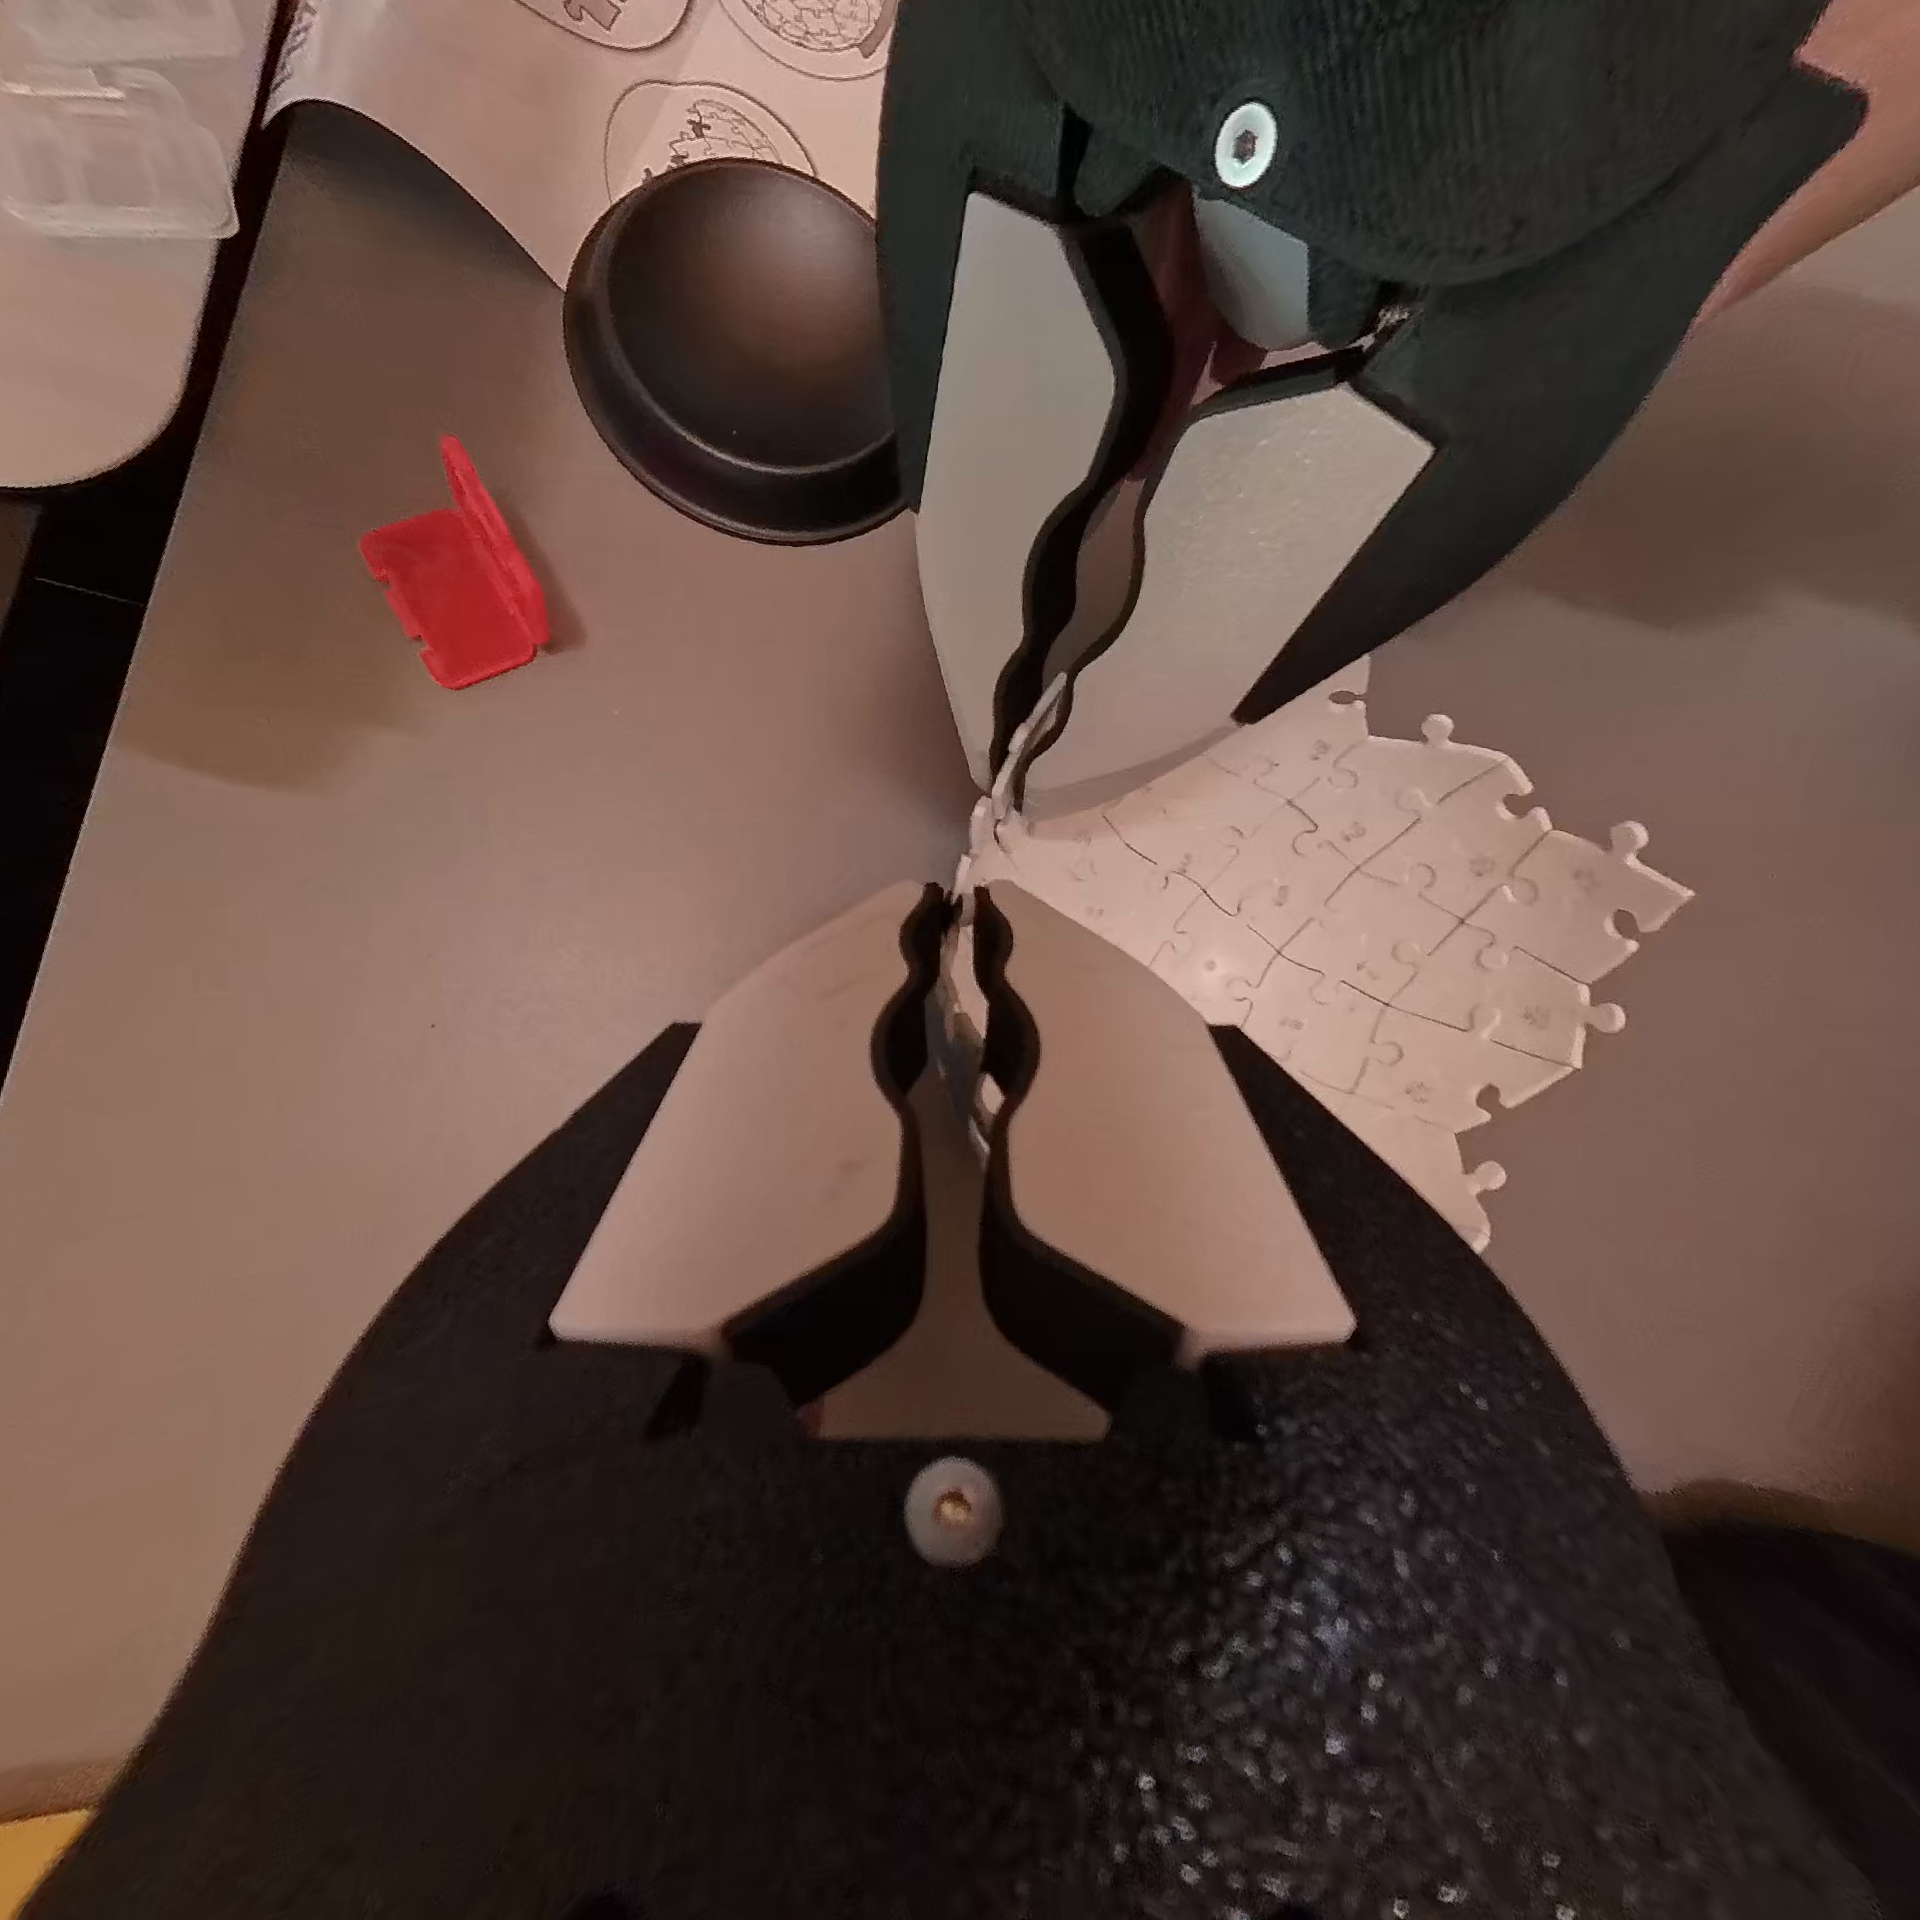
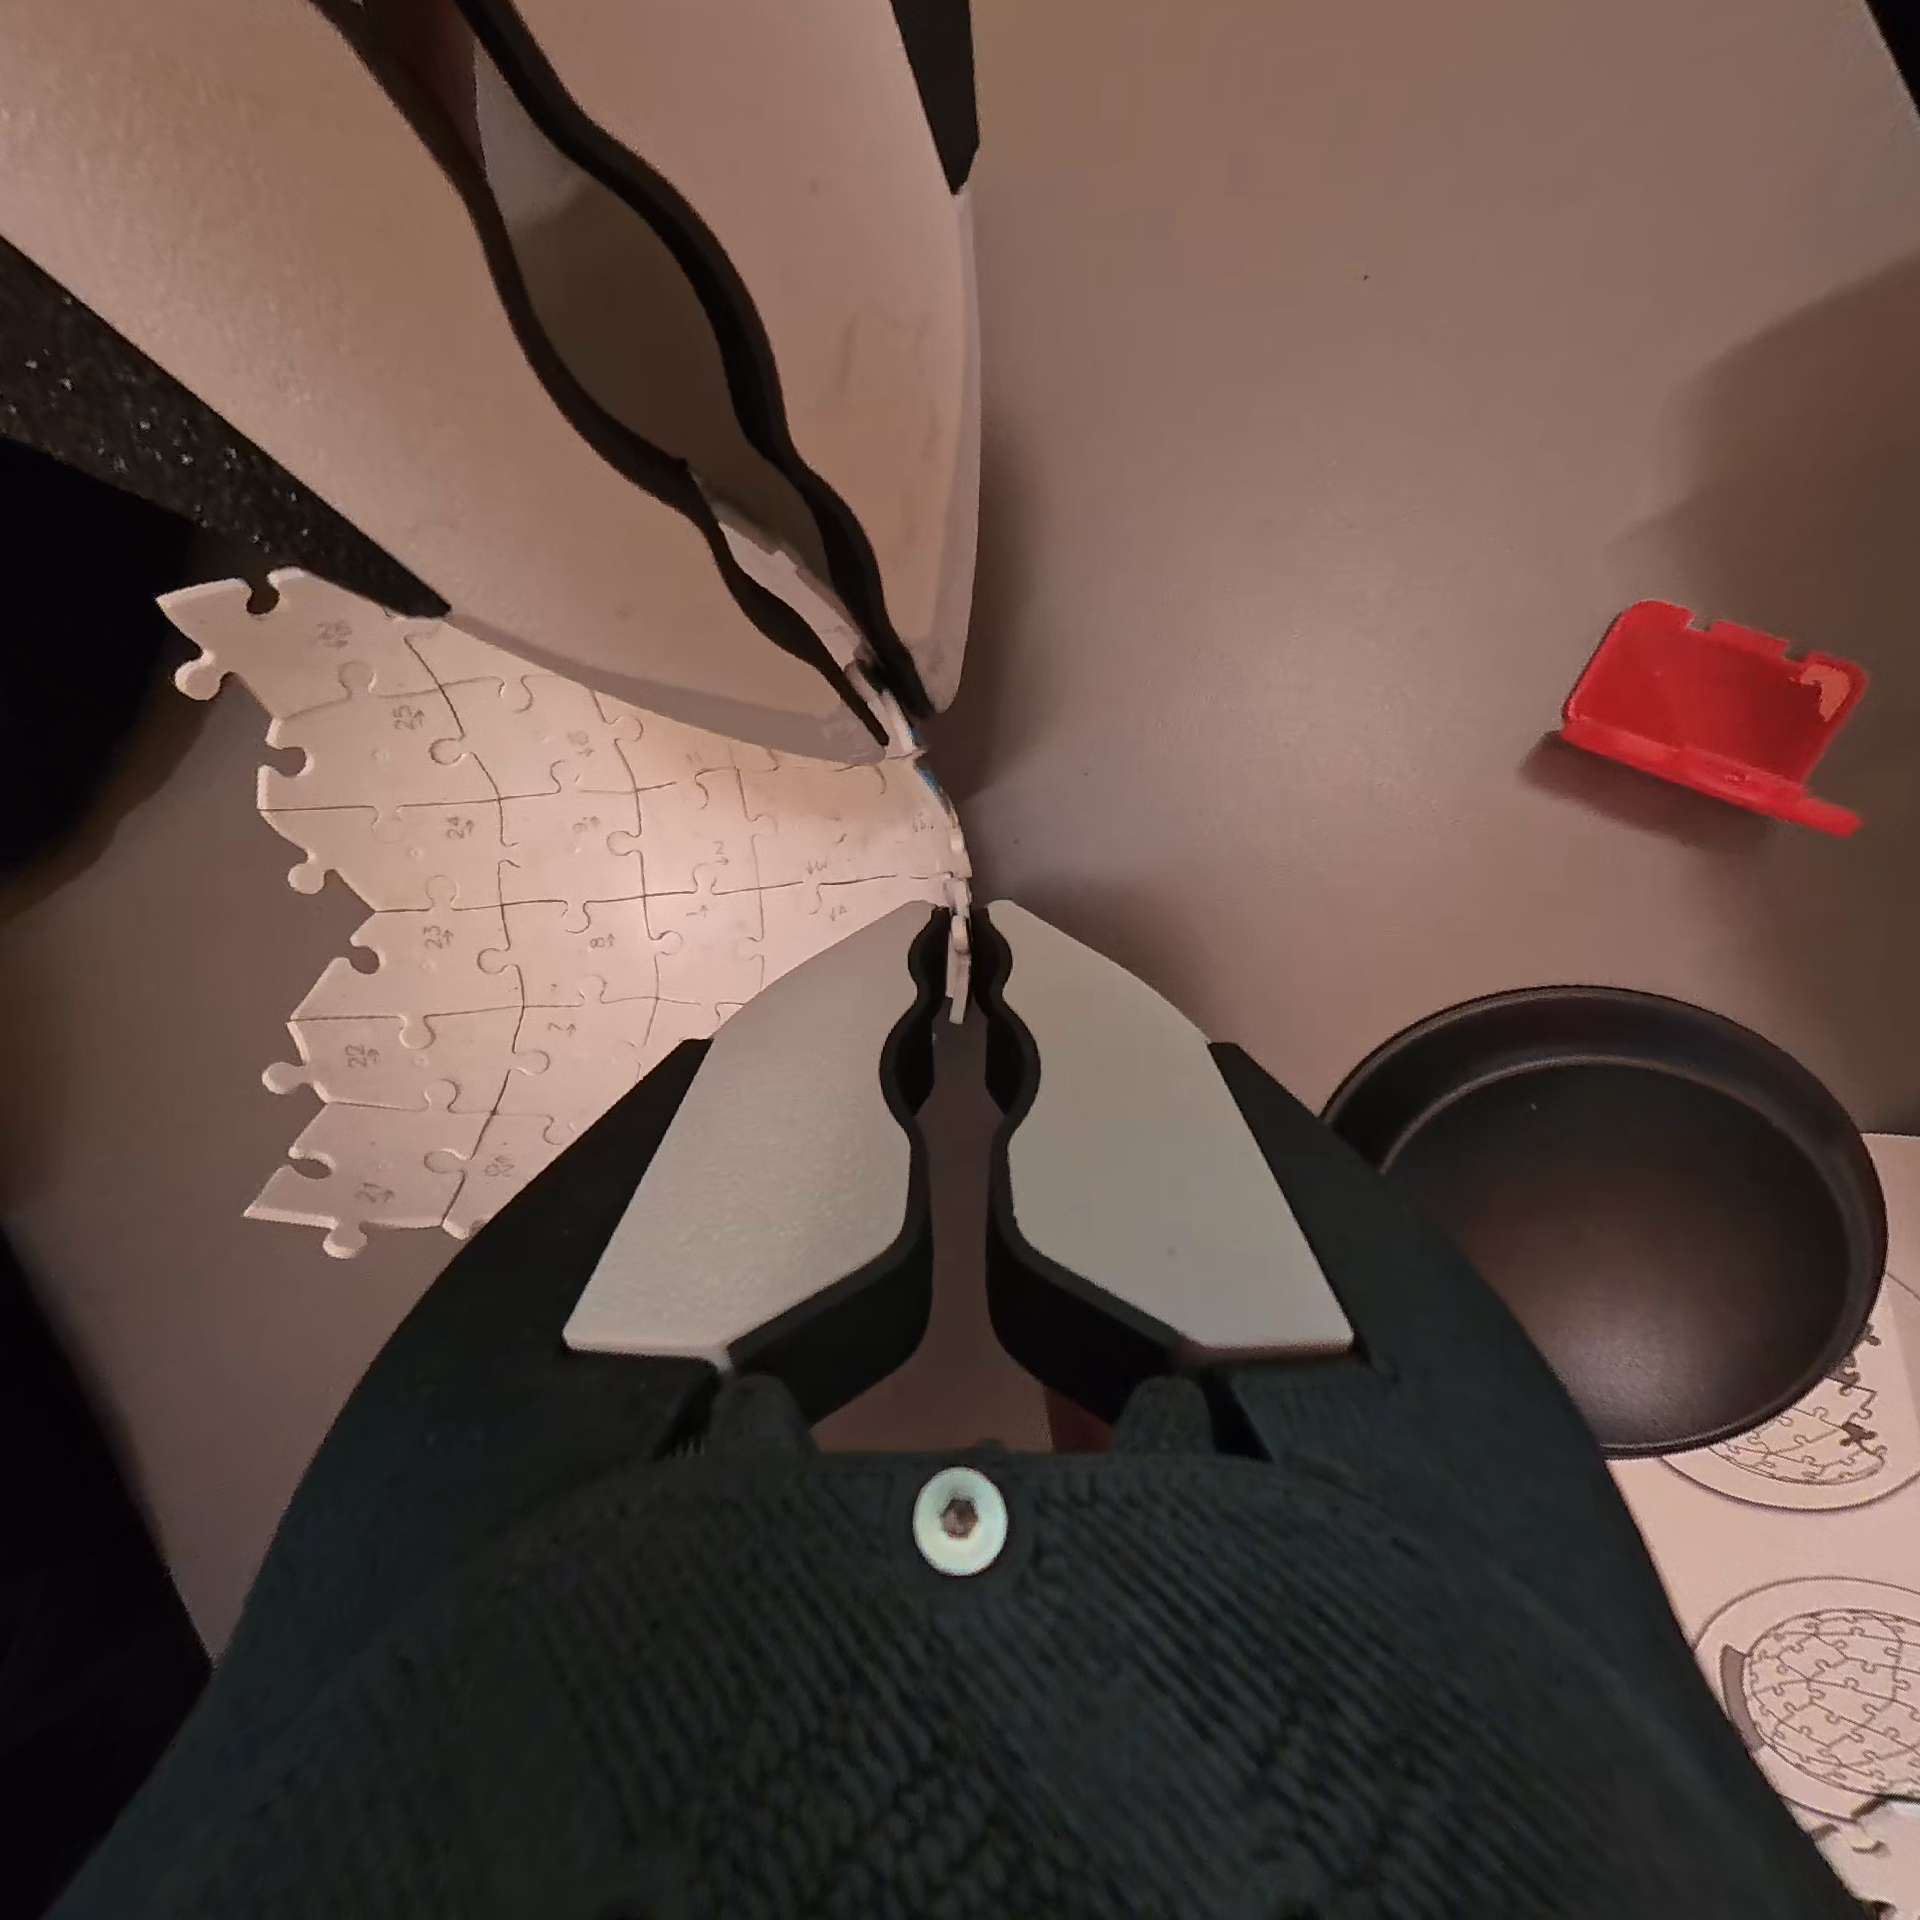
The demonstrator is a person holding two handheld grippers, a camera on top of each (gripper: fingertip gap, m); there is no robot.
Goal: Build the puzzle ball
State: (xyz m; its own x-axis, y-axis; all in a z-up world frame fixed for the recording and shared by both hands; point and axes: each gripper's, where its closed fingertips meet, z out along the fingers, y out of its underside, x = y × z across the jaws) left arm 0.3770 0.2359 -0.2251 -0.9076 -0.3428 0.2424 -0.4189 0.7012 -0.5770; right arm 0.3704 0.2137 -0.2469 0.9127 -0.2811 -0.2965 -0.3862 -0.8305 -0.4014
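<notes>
Currently mid-assembly: red clip [image 1: 457, 577] and black dish [image 1: 743, 358] idle on worktop [image 1: 312, 935]; left tool [image 1: 961, 920] and right tool [image 1: 1023, 774] both clenched on rim of curved puzzle shell [image 1: 1382, 935], held above worktop. Next: likely press the edge joint flush, gently.

Left gripper [image 1: 961, 914] and right gripper [image 1: 1013, 774] pinch the puzzle sheet [image 1: 1382, 935].
</notes>
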